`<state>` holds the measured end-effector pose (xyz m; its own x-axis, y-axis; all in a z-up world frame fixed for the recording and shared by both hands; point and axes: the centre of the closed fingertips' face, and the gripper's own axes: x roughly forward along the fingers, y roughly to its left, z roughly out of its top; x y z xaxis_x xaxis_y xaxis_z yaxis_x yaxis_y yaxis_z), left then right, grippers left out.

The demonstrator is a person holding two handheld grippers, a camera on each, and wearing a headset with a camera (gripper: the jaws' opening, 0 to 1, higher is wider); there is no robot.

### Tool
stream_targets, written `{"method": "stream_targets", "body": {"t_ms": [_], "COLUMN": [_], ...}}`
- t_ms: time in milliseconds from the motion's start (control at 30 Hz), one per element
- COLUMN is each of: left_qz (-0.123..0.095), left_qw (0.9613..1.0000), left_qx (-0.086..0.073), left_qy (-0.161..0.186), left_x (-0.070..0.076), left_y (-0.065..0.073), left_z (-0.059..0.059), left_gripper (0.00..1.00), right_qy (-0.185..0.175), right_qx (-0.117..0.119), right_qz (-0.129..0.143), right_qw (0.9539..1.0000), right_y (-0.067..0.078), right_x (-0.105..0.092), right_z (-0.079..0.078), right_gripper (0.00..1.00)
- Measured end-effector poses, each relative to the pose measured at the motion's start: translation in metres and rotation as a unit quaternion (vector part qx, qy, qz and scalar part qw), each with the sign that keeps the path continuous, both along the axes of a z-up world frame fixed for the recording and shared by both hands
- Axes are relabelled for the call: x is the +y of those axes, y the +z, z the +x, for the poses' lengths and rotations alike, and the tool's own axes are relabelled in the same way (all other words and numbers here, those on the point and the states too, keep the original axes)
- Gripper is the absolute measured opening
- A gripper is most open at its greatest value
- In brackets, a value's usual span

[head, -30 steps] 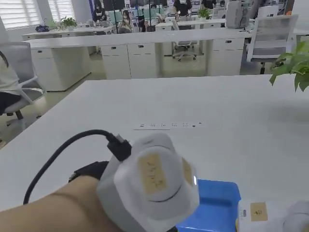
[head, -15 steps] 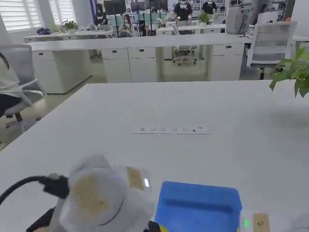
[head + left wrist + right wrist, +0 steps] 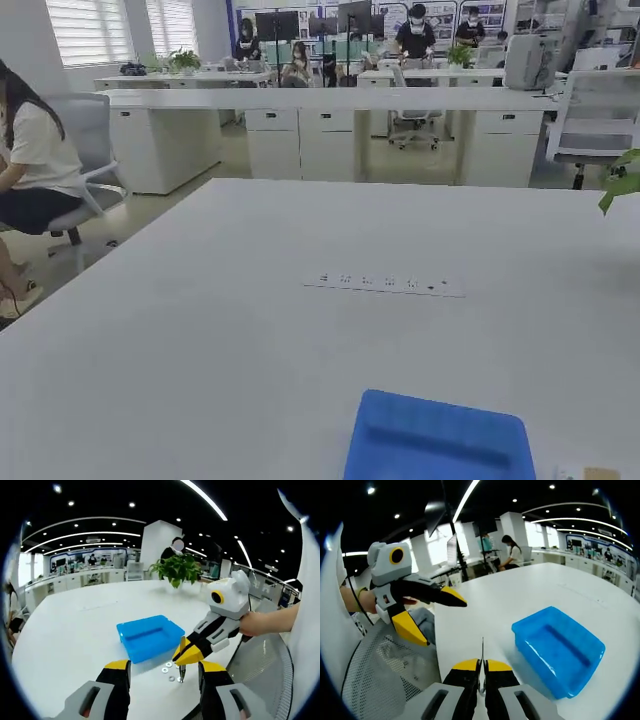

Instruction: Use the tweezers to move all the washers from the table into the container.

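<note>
Blue container [image 3: 150,636] sits mid-frame in the left gripper view, with the washers [image 3: 165,670] on the white worktop [image 3: 75,630] just below it. The left tool [image 3: 165,666] gapes empty; the right tool [image 3: 481,666] pinches the tweezers [image 3: 482,647].

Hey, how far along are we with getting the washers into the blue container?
Nothing looks done: the container looks empty. In hand: the right claw grips the tweezers, tip near the washers. Left: every washer visible lies on the table.
</note>
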<state>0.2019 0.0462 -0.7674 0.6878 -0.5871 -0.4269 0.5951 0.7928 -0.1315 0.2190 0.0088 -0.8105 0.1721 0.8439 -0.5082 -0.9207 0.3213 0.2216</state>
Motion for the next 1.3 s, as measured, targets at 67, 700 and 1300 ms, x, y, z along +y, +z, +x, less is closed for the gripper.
{"method": "stream_targets", "body": {"t_ms": [67,700,1300], "left_qz": [-0.006,0.004,-0.021], "left_qw": [0.9998,0.9966,0.9952], "left_qx": [-0.007,-0.064,-0.060], "left_qy": [0.018,0.052,0.075], "left_x": [0.002,0.009,0.018], "left_y": [-0.002,0.007,0.009], "left_z": [0.002,0.011,0.013], "left_gripper": [0.60,0.77,0.76], "right_qy": [-0.004,-0.120,-0.162], "right_qx": [0.004,0.104,0.084], "right_qz": [0.003,0.130,0.161], "right_qw": [1.0000,0.9786,0.9699], "right_y": [0.001,0.048,0.074], "right_x": [-0.002,-0.040,-0.052], "right_z": [-0.001,0.040,0.079], "right_gripper": [0.00,0.00,0.00]}}
